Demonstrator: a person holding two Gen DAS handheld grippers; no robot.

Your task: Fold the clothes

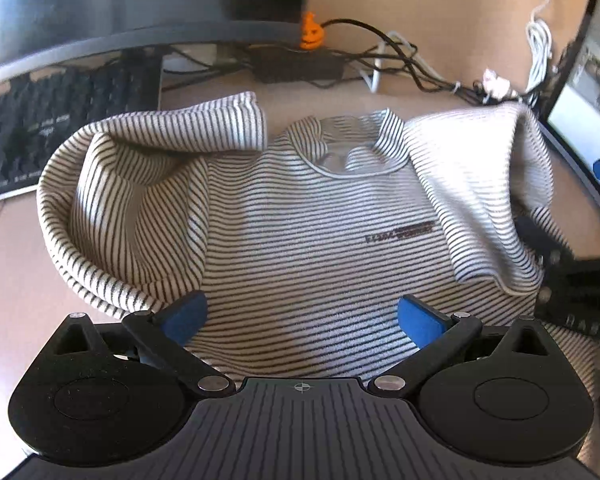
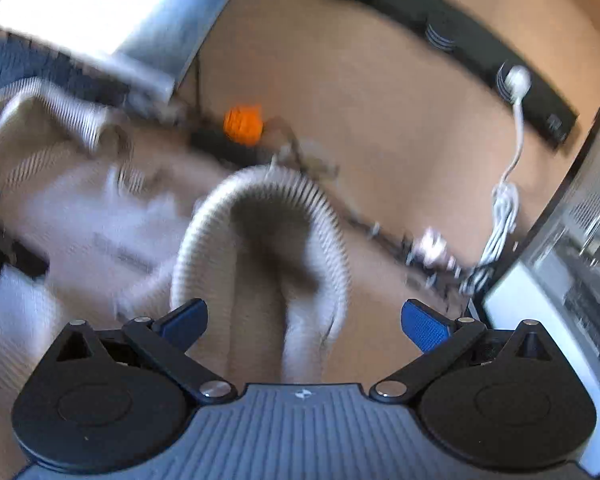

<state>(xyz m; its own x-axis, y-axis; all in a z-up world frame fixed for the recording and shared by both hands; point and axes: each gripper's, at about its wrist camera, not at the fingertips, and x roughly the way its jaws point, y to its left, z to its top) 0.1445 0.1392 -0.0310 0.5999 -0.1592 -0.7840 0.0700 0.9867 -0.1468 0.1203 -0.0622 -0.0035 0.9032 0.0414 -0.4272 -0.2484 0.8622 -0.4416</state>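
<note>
Tan desk surface [image 1: 16,280], sunlit in patches. Black keyboard [image 1: 60,120] at the back left under a curved dark monitor edge [image 1: 140,36]. Small orange pumpkin figure [image 1: 311,32] beside a tangle of black and white cables [image 1: 400,60]. Second screen [image 1: 588,92] far right — bright. Black power strip [image 2: 460,36] along the tan wall [image 2: 360,92], white plug [image 2: 517,80] in it.

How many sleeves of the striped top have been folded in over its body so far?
2. On the cream, dark-striped knit top, the sleeve on the image's left loops over the chest; the sleeve on the image's right drapes inward beside the collar.
</note>
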